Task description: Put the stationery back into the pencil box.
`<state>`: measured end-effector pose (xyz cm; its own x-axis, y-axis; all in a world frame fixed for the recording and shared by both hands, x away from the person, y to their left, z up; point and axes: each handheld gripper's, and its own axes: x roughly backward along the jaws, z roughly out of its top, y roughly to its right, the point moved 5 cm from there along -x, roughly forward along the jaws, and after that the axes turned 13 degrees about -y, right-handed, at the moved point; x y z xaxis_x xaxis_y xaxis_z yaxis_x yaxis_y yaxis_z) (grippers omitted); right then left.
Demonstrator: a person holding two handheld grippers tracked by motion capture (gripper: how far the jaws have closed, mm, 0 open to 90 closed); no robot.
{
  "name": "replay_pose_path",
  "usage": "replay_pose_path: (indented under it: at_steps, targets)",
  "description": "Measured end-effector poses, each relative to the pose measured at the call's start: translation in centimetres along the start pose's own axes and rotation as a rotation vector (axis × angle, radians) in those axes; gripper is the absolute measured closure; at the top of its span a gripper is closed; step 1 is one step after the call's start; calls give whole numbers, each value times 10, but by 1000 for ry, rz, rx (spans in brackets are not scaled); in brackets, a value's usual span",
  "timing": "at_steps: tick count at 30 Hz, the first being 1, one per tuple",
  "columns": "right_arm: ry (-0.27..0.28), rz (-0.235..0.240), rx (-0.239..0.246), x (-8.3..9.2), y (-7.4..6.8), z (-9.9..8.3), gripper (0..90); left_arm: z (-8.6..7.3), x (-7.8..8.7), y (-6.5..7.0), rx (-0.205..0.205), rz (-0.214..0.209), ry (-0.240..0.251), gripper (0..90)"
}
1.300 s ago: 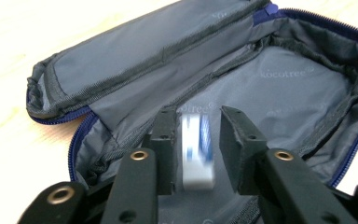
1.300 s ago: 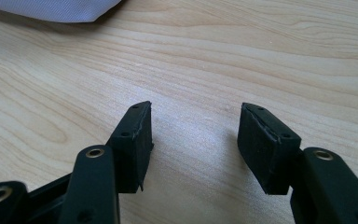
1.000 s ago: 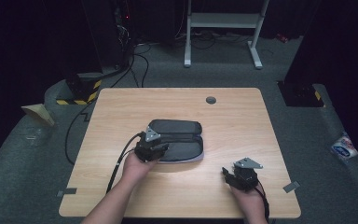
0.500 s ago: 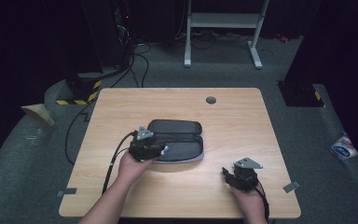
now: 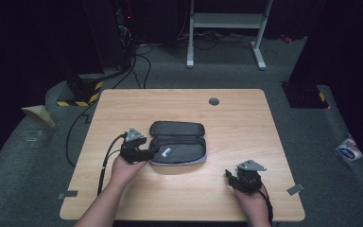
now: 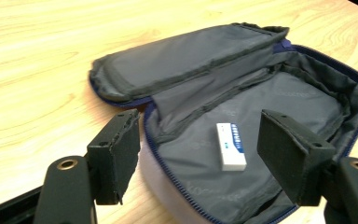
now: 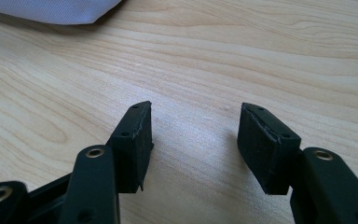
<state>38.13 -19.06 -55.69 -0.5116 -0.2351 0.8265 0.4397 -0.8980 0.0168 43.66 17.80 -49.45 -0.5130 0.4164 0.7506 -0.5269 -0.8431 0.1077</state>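
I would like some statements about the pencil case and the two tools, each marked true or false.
1. The pencil case lies open on the table. True.
2. A small white eraser lies inside the case. True.
3. The left tool is clamped on the eraser. False: its jaws have just been opening and stand apart, clear of the eraser.
4. The right tool holds the case. False: its jaws are open over bare wood.
5. The case is red. False: it is dark grey.

Dark lab; cables (image 5: 137,61), metal stand (image 5: 227,28)
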Motion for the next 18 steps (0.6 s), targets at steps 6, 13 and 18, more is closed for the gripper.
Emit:
replay_pose_path:
  at_steps: [6, 13, 18]
  targets:
    - [1, -1, 0, 0, 0, 0, 448, -6, 8, -12, 17, 20, 4, 260]
    - [1, -1, -1, 0, 0, 0, 448, -21, 17, -30, 28, 46, -19, 195]
    - [2, -2, -2, 0, 0, 0, 448, -37, 22, -45, 46, 78, -39, 125]
